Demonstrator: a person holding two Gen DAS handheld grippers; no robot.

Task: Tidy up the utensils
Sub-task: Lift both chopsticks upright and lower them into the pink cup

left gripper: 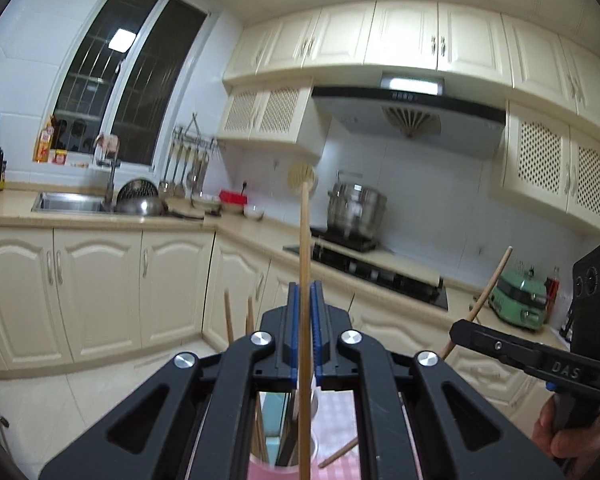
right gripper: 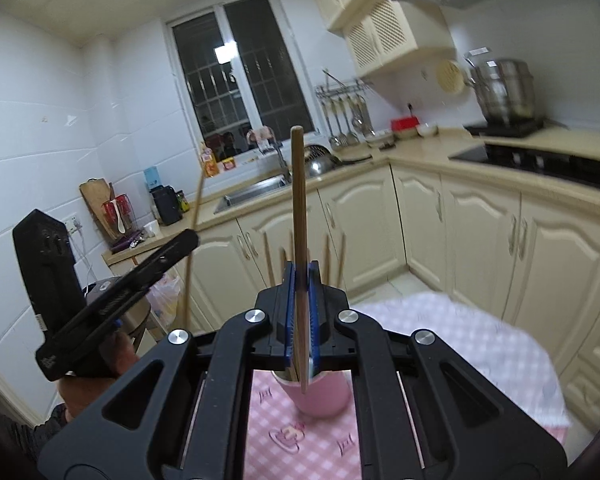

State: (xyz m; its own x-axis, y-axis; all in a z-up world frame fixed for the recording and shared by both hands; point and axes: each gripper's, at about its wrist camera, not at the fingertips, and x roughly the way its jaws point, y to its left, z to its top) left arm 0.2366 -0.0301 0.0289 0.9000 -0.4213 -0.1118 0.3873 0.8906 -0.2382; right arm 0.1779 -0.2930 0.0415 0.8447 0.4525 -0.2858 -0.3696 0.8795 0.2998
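Note:
My left gripper [left gripper: 305,292] is shut on a wooden chopstick [left gripper: 305,232] that stands upright between its blue pads. Below it is a pink cup [left gripper: 268,472] with more chopstick tips [left gripper: 228,312] rising beside the jaws. My right gripper [right gripper: 300,272] is shut on another upright chopstick [right gripper: 298,200], above the same pink cup [right gripper: 324,400], where several chopsticks [right gripper: 342,256] stand. In each wrist view the other gripper also shows: the right gripper [left gripper: 460,328] with its slanted chopstick [left gripper: 494,280], and the left gripper [right gripper: 192,238] with its chopstick [right gripper: 198,208].
The cup stands on a pink checked tablecloth [right gripper: 460,340]. Cream cabinets [right gripper: 480,240] run along two walls under a counter with a sink [left gripper: 68,202], a hob [left gripper: 380,272] and a steel pot [left gripper: 356,208]. A green appliance [left gripper: 520,300] sits on the right.

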